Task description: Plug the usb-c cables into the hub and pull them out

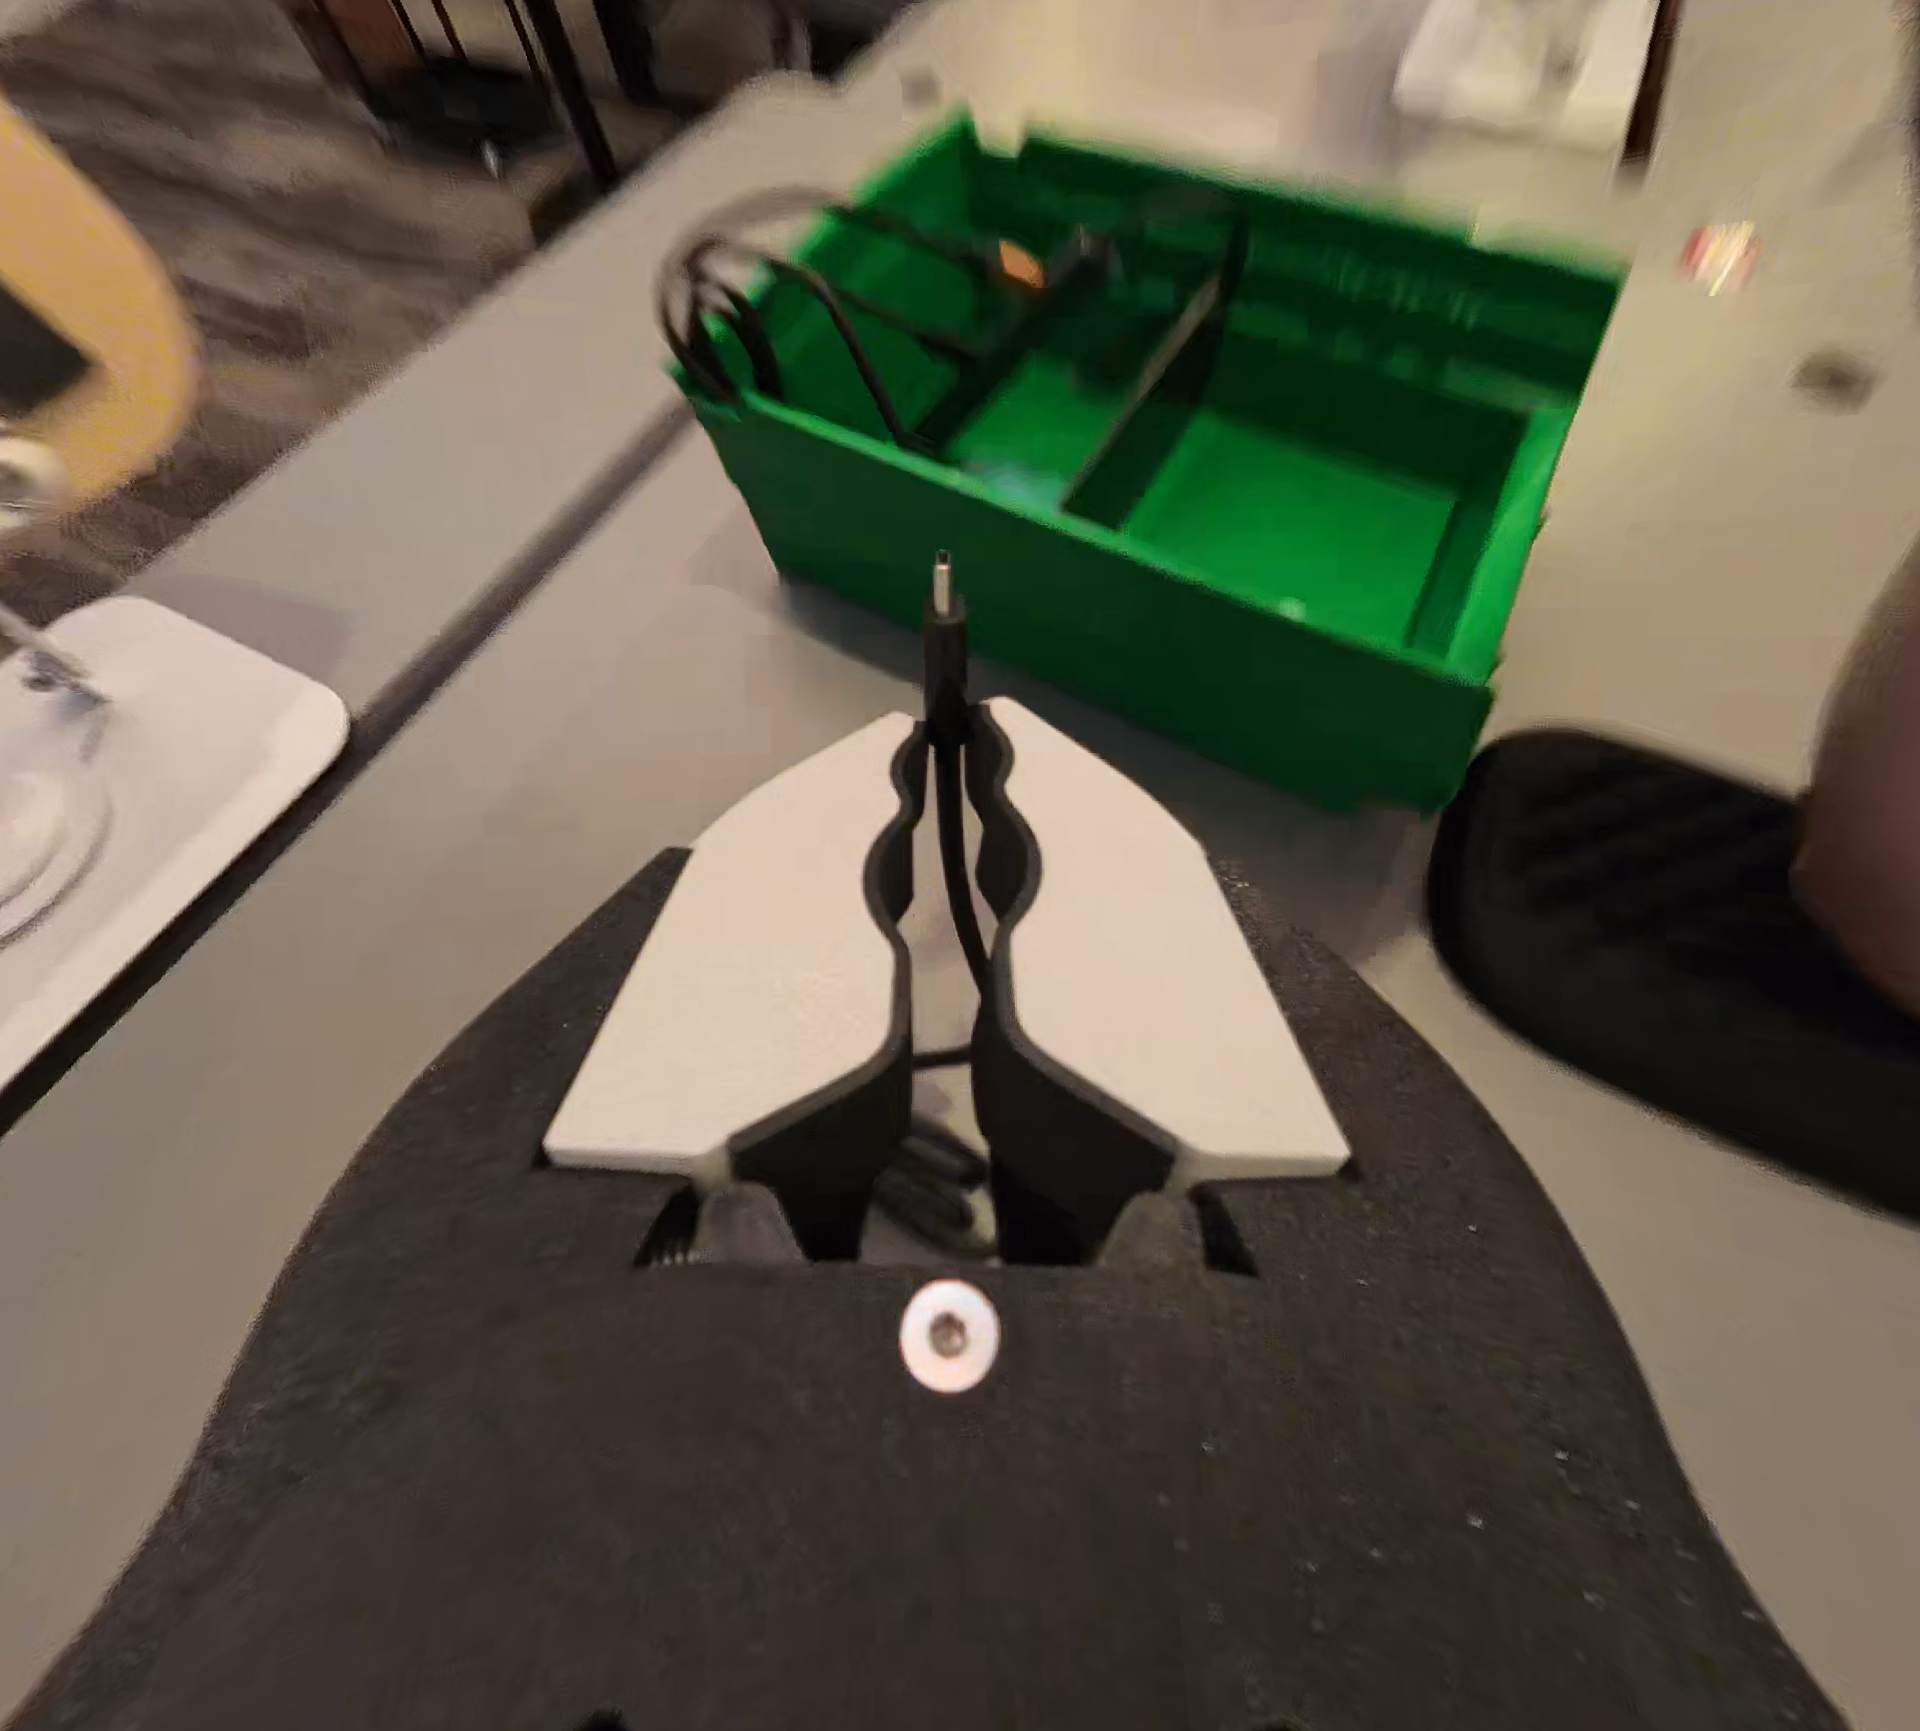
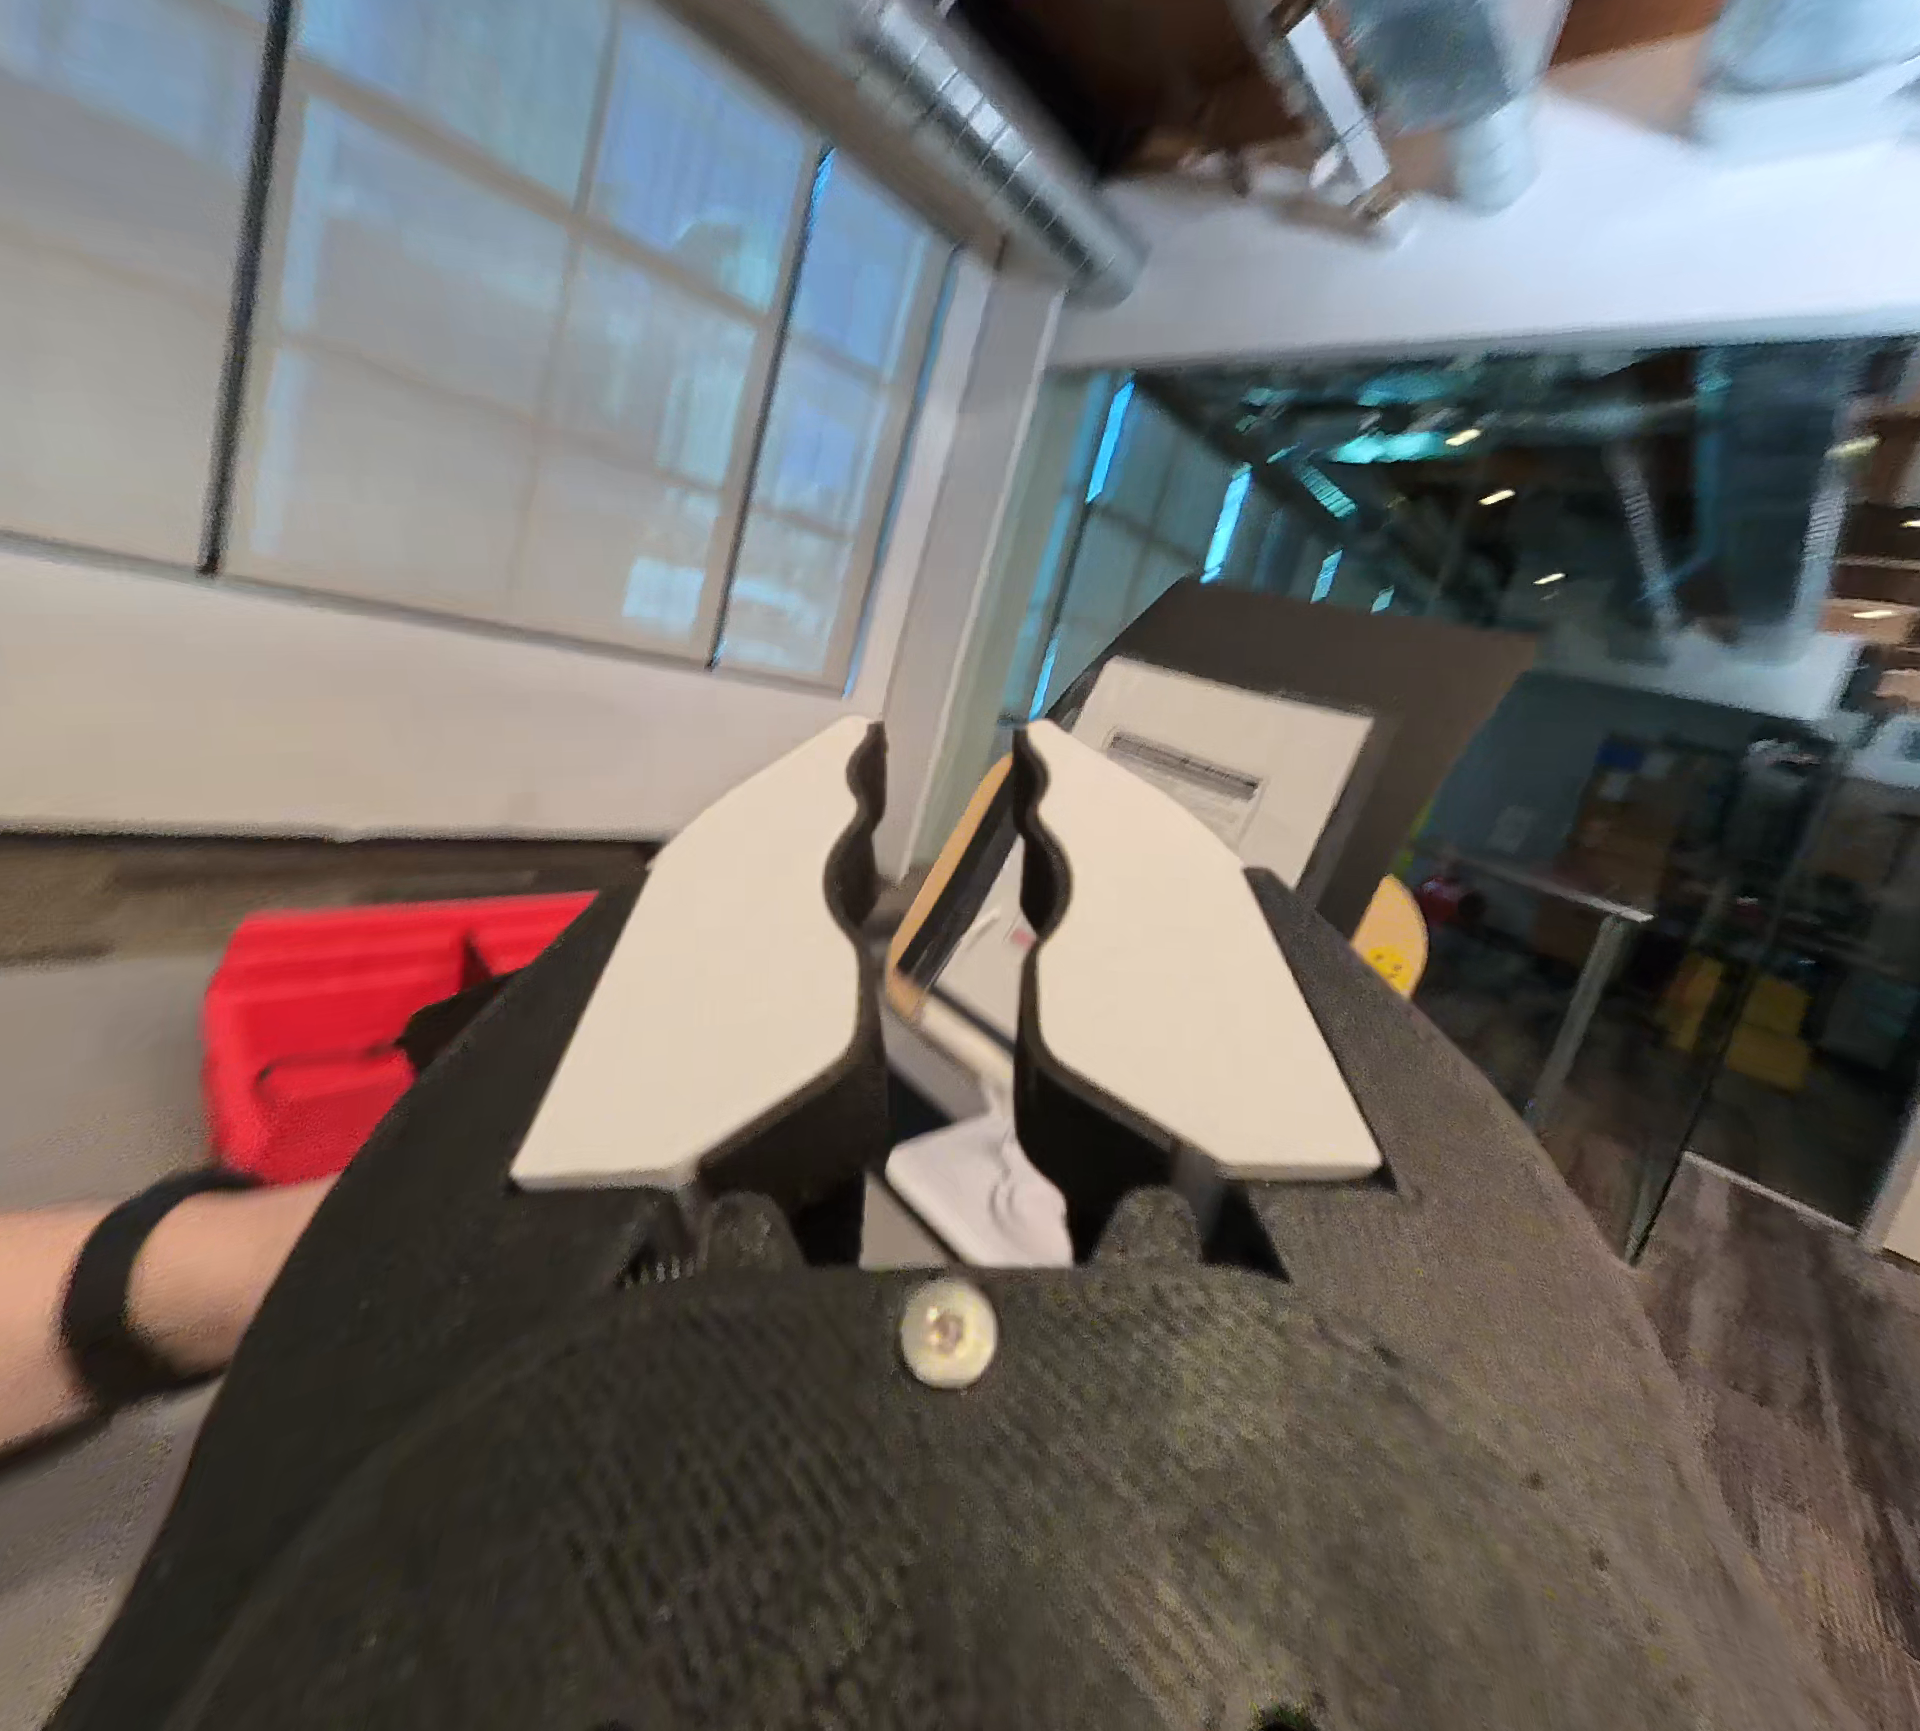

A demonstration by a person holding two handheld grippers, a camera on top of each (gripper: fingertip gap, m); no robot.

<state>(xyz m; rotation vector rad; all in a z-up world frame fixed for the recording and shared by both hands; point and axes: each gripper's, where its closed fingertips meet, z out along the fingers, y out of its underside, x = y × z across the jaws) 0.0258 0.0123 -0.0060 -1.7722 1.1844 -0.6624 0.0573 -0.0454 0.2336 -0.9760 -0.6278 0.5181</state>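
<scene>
Left gripper [image 1: 943, 717] pinching black usb-c cable [image 1: 943, 642], plug forward, above desk [image 1: 520, 746] before green tray [image 1: 1132, 642]. More cables [image 1: 727, 310] at tray's far-left corner. Right gripper [image 2: 948, 746] spread, empty, tilted toward windows [image 2: 468, 279].

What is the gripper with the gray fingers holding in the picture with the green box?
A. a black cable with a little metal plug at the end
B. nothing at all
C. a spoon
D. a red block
A. In the left wrist view, the left gripper is closed on a black usb-c cable, whose metal tip sticks out toward the green box.
</scene>
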